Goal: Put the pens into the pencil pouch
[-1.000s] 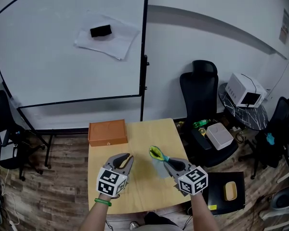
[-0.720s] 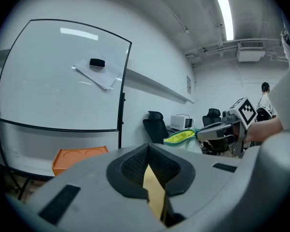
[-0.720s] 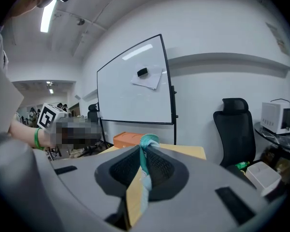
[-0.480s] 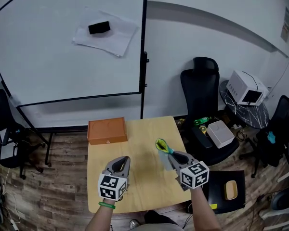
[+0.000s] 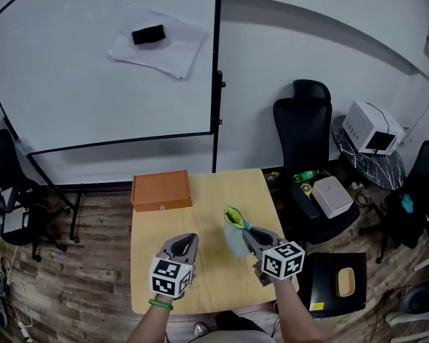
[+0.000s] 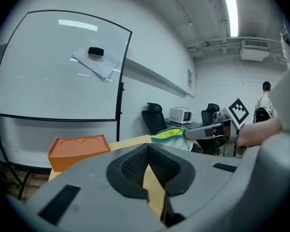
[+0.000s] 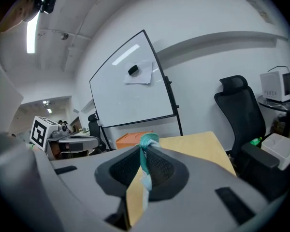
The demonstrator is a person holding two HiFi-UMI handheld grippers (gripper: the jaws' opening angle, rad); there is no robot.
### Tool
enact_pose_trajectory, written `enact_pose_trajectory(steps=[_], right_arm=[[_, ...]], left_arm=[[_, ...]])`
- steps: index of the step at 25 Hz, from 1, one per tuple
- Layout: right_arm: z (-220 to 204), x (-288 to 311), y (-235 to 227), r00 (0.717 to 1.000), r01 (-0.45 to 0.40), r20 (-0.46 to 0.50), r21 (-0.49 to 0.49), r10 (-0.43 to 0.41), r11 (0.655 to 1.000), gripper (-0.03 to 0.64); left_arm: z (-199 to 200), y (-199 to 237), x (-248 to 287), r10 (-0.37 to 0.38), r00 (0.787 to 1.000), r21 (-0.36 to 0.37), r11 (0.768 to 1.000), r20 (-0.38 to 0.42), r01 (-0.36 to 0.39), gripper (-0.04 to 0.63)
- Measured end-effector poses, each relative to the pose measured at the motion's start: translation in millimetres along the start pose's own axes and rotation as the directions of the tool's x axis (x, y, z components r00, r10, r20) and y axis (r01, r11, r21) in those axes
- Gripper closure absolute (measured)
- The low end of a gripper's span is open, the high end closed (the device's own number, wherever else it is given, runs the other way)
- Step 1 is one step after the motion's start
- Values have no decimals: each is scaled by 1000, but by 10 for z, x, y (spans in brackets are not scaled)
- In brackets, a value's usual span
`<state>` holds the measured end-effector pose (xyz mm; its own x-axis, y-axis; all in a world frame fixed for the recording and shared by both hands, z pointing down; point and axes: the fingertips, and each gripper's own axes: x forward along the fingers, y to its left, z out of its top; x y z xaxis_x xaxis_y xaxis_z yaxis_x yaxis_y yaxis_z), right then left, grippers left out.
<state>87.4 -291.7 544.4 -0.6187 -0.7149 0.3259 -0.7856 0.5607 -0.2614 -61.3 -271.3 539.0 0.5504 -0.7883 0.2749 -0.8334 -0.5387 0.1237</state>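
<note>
Head view, looking down on the bench (image 5: pixel 209 193): the right gripper (image 5: pixel 246 231) is clamped on the teal-trimmed rim of the pencil pouch (image 5: pixel 235 241). The pouch hangs clear of the top near the right edge, its yellow-green mouth turned toward the far edge. The right gripper view confirms the pinch, with a fold of teal binding standing between the closed jaws. The left gripper (image 5: pixel 187 241), toward the front edge and left of the pouch, has its jaws pressed together with nothing between them, as the left gripper view shows. An orange box (image 5: pixel 161 191) lies at the far left corner. No pen appears in any view, on the bench or in the pouch, so progress cannot be judged.

The pouch seems to be presented for filling. To do this well, the right gripper should hold the mouth level and slack enough to gape. The left should open, take a pen near its middle and feed it in tip-first. A single pinch point may let the soft mouth collapse.
</note>
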Motion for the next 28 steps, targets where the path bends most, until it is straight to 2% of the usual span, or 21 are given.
enact_pose_trajectory(steps=[5, 9, 15, 22, 25, 28], right_arm=[[-51, -96, -323, 997, 78, 1, 39, -78, 996, 578], [-157, -150, -550, 989, 144, -44, 36, -142, 989, 577], [-450, -188, -950, 944, 270, -190, -32, -271, 962, 574], [-687, -128, -1179, 909, 309, -272, -67, -315, 949, 568], [-720, -110, -1228, 906, 315, -279, -61, -319, 947, 558], [-691, -97, -1216, 912, 309, -264, -61, -314, 949, 521]], left_arm=[[-58, -55, 72, -25, 1000, -4, 1000, -19, 25, 582], [-92, -145, 161, -52, 998, -7, 999, -32, 52, 583], [-122, -252, 258, -79, 996, -3, 997, -52, 79, 583], [-184, -268, 326, -81, 994, -14, 997, -78, 80, 583], [-187, -254, 347, -79, 993, -17, 997, -86, 78, 583], [-190, -242, 337, -76, 993, -19, 997, -86, 75, 583]])
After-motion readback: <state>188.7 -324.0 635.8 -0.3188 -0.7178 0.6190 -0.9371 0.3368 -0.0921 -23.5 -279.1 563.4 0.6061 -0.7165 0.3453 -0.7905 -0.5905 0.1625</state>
